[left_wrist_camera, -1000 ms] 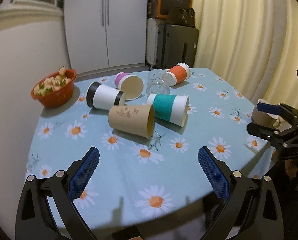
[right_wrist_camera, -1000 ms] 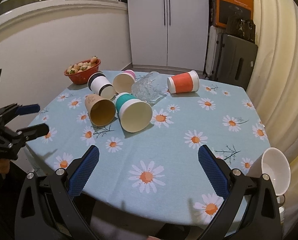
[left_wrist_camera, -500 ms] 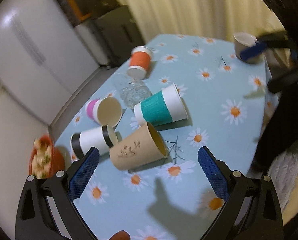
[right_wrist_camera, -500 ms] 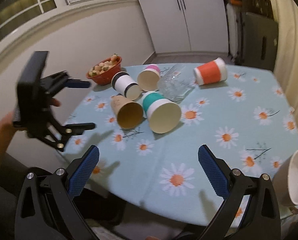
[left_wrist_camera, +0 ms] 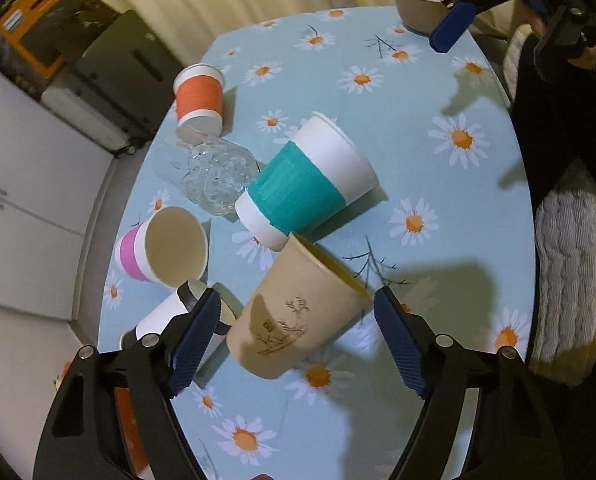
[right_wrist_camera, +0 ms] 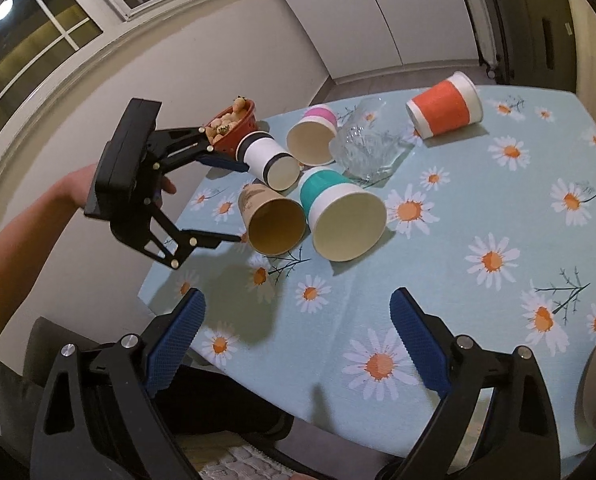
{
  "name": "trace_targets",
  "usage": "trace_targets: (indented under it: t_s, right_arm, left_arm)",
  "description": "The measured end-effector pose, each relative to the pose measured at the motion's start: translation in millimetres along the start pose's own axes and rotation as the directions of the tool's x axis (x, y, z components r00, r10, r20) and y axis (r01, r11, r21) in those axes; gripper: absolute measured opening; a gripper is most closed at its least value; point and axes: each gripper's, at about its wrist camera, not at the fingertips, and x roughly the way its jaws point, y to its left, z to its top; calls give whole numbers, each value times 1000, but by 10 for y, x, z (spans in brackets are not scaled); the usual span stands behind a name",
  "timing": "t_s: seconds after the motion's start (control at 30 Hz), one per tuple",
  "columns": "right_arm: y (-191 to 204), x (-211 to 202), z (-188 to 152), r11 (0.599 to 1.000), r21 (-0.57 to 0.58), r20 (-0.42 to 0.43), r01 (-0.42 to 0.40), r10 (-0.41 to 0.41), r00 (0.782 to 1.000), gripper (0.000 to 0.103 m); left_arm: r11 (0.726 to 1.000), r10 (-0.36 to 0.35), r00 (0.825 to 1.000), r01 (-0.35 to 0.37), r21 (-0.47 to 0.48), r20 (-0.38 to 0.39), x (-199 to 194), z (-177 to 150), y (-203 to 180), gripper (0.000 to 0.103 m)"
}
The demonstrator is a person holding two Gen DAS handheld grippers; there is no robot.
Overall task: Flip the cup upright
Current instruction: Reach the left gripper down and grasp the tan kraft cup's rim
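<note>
Item: kraft cup (left_wrist_camera: 298, 316), on its side, between the spread jaws of the left gripper (left_wrist_camera: 296, 334); not yet gripped.
Detail: lies just beside the teal cup (left_wrist_camera: 304, 184), mouth toward the right gripper (right_wrist_camera: 298, 344), also released. Advice: close squarely mid-body, lightly, then rotate base-down clear of neighbours.
</note>
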Motion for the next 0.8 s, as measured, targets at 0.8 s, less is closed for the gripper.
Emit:
trace_targets:
  t_s: [0.8]
  right_arm:
    - [-200, 40, 59, 998, 62, 3, -32, 32, 999, 93]
  left_arm:
    - [984, -156, 983, 163, 74, -96, 267, 49, -26, 64]
